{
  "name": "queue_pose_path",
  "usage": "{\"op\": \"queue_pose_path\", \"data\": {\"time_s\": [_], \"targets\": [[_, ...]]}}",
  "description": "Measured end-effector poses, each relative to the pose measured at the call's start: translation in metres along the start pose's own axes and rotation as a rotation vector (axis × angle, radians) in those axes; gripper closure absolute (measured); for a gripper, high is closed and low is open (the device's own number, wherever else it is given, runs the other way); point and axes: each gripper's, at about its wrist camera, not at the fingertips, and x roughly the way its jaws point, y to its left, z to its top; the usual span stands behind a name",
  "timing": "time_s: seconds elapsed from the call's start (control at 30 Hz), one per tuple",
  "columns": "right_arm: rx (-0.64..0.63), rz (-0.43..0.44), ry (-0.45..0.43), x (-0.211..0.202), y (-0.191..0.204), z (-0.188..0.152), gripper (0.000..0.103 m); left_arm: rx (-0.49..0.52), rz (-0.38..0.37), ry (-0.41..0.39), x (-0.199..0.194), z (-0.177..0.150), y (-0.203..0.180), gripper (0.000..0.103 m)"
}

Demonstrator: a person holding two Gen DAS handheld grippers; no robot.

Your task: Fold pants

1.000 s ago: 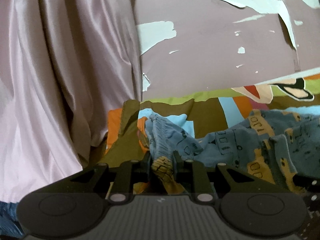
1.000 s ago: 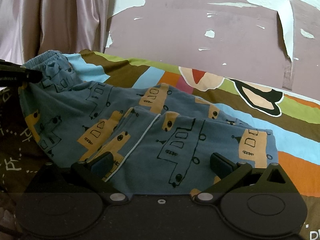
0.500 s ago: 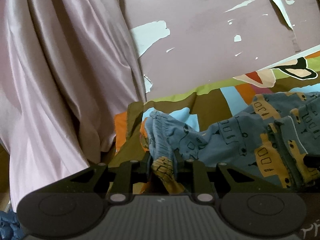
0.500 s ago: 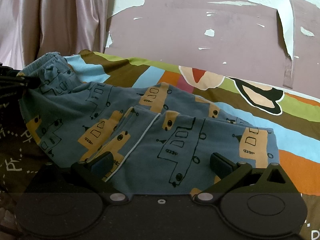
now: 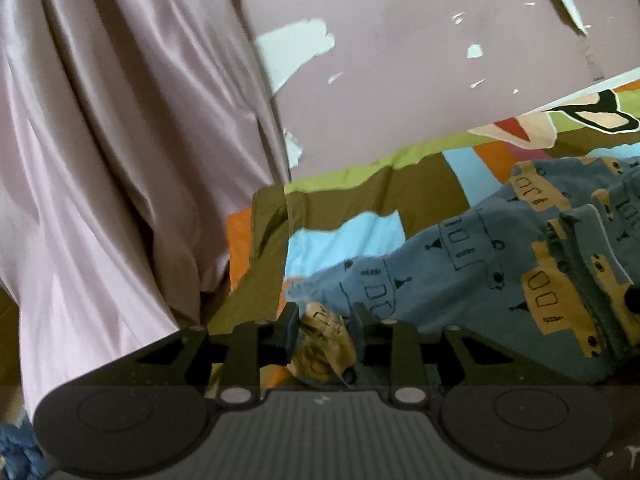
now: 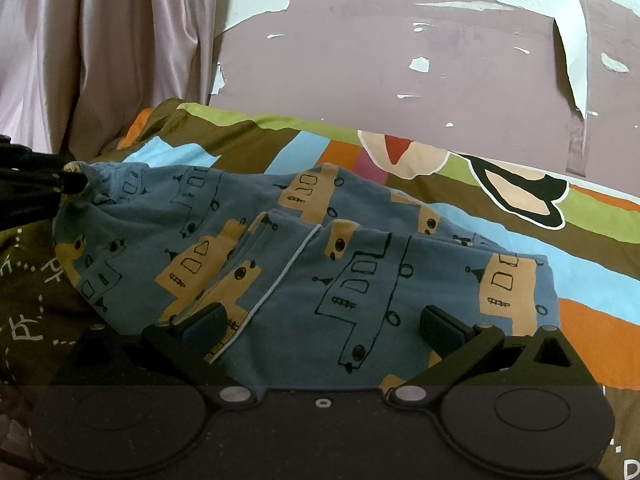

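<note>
**Pants on the bed, left fingers letting go of the waistband**

The blue pants (image 6: 304,264), printed with tan buses, lie folded over on a bed covered by a striped bedspread (image 6: 592,280) in brown, green, orange and light blue. They stretch across the middle of the bedspread, with a thin pale seam line running down the top layer.

The left gripper (image 5: 323,334) sits at the bunched end of the pants, near the bed's corner and just beside a pink curtain (image 5: 100,160). Its fingers (image 5: 289,330) are opening, and a crumpled tan-and-blue wad of the fabric sits between them; the pads look slightly off the cloth rather than pressing it. In the right wrist view the same gripper appears at the far left edge, at the gathered end of the pants.

The right gripper (image 6: 324,328) hovers low over the near edge of the pants with its fingers (image 6: 440,326) wide apart, nothing clamped between them.

Behind the bed stands a mauve wall (image 6: 400,40) with peeling paint showing pale patches.
</note>
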Motion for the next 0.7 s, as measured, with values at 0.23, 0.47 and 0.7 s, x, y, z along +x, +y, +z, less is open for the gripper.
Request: {"op": "queue_pose_path", "data": {"time_s": [0.23,0.47,0.7], "targets": [[-0.001,0.0,0.0,0.0,0.001,0.0,0.001,-0.172,-0.062,0.101,0.019,-0.015,0.02,0.051],[-0.001,-0.001,-0.001,0.001,0.001,-0.002,0.001,-0.553,-0.232,0.235,0.046,-0.033,0.069,0.051],[-0.002,-0.001,-0.002,0.001,0.001,-0.002,0.001,-0.634,-0.274,0.239,0.068,-0.034,0.086,0.05]]}}
